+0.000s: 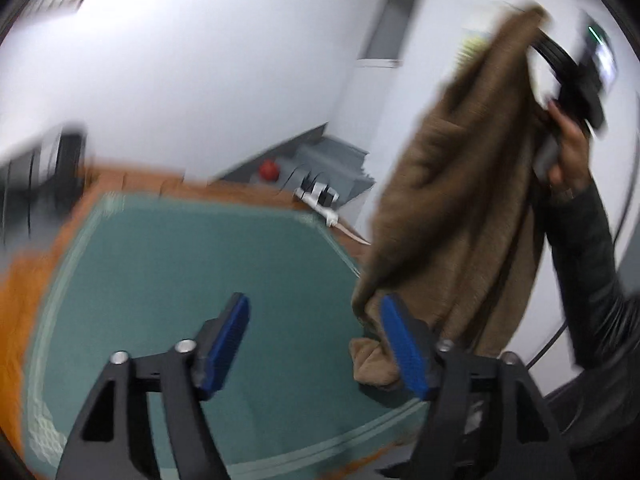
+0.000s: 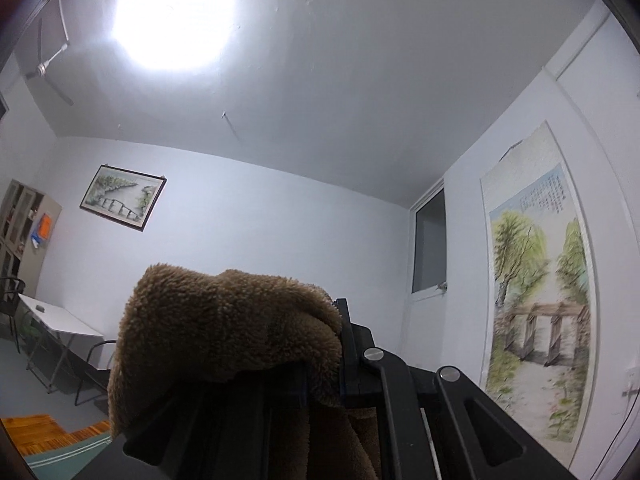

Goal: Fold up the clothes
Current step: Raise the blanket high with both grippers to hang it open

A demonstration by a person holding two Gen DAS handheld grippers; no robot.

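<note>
Your left gripper [image 1: 314, 344] stands wide apart at the bottom of the left wrist view, its two ribbed blue pads [image 1: 402, 350] bare, with nothing pressed between them. Below it lies a smooth teal mat with a pale printed border [image 1: 160, 264] on the orange wood-grain bench [image 1: 24, 280].

The brown fuzzy fleece garment [image 1: 460, 208] hangs at the right of that frame in a long, soft drape. Its top is caught in your right gripper [image 1: 538, 42] at the upper right, and its lower folds bunch just beside the right-hand blue pad.

In the right wrist view, the same garment [image 2: 228, 328] mounds thick and nubbly over the black fingers of your right gripper [image 2: 316, 376], which is clamped tight on the pile. Your right hand [image 1: 570, 152], in a dark sleeve, holds that gripper's handle.
</note>
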